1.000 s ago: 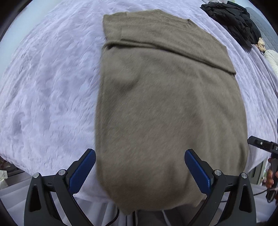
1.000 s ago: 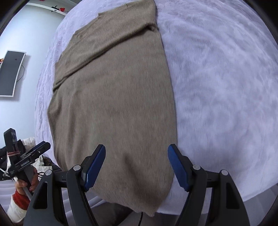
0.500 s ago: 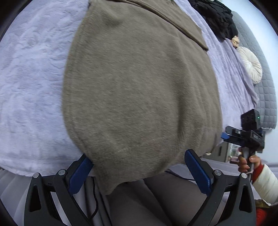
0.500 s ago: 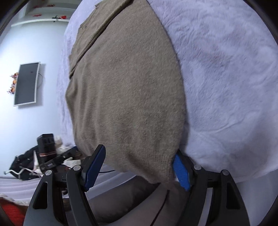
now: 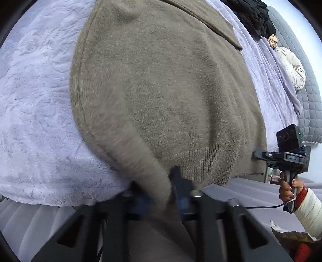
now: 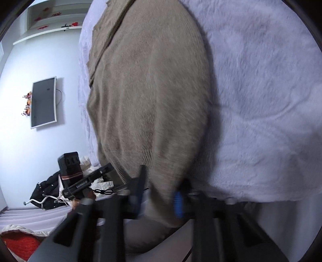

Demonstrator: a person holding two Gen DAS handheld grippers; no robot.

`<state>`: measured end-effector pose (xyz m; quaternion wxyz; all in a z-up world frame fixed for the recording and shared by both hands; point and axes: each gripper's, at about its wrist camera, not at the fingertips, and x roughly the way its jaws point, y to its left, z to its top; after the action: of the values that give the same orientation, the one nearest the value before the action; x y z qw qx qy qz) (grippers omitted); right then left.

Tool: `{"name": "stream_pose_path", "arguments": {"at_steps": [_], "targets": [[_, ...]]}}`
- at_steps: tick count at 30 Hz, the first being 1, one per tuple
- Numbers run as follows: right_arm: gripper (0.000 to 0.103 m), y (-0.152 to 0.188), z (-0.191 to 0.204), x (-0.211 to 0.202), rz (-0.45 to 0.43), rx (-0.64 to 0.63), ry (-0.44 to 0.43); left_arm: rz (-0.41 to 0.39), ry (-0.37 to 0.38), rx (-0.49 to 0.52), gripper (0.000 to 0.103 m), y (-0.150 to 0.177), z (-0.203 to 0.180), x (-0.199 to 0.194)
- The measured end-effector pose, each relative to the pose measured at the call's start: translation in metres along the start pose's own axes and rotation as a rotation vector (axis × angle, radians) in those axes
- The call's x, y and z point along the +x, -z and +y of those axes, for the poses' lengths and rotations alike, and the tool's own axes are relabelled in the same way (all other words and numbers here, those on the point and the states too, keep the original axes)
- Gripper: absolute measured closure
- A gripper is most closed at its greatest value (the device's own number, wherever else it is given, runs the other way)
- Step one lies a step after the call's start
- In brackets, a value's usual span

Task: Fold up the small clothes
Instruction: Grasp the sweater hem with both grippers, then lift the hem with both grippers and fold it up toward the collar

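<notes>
An olive-brown knitted sweater [image 5: 165, 84] lies flat on a lilac fluffy bedspread [image 5: 34, 104], its ribbed hem at the bed's near edge. My left gripper [image 5: 161, 191] is shut on the hem's left corner, which bunches between the blue pads. In the right wrist view the same sweater [image 6: 151, 90] runs away from me, and my right gripper [image 6: 159, 197] is shut on the hem's right corner. The right gripper also shows in the left wrist view [image 5: 285, 155], held by a hand at the far right.
Black clothes [image 5: 253, 16] and a round cream cushion [image 5: 291, 68] lie at the bed's far right by a grey quilted headboard. A wall screen [image 6: 43, 101], a shelf and a dark pile on the floor [image 6: 46, 193] are at the left in the right wrist view.
Both grippers went down to the sweater's hem at the bed edge and closed on its corners; they were wide open half a second ago. The hem now bunches between the pads.
</notes>
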<state>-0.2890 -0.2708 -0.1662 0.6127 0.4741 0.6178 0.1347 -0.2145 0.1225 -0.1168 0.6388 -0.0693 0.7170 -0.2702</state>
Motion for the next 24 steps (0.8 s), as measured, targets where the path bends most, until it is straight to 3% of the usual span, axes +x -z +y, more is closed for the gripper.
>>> {"name": "stream_pose_path", "arguments": {"at_steps": [2,5,12,17,24], "targets": [[0.091,0.003,0.005,0.0,-0.017,-0.009,-0.029,-0.009,0.017,0.014,0.087,0.001,0.0,-0.006],[0.091,0.005,0.011,-0.012,-0.062,0.005,-0.133,-0.048,0.13,-0.033,0.09,-0.003,0.005,-0.024],[0.091,-0.015,0.031,-0.043,-0.131,0.024,-0.335,-0.145,0.259,-0.079,0.09,-0.03,0.009,-0.069],[0.091,-0.054,0.062,-0.064,-0.16,-0.029,-0.388,-0.245,0.283,-0.108,0.09,-0.07,0.001,-0.097],[0.091,-0.138,0.129,-0.089,-0.195,-0.16,-0.41,-0.397,0.272,-0.124,0.09,-0.149,-0.002,-0.134]]}}
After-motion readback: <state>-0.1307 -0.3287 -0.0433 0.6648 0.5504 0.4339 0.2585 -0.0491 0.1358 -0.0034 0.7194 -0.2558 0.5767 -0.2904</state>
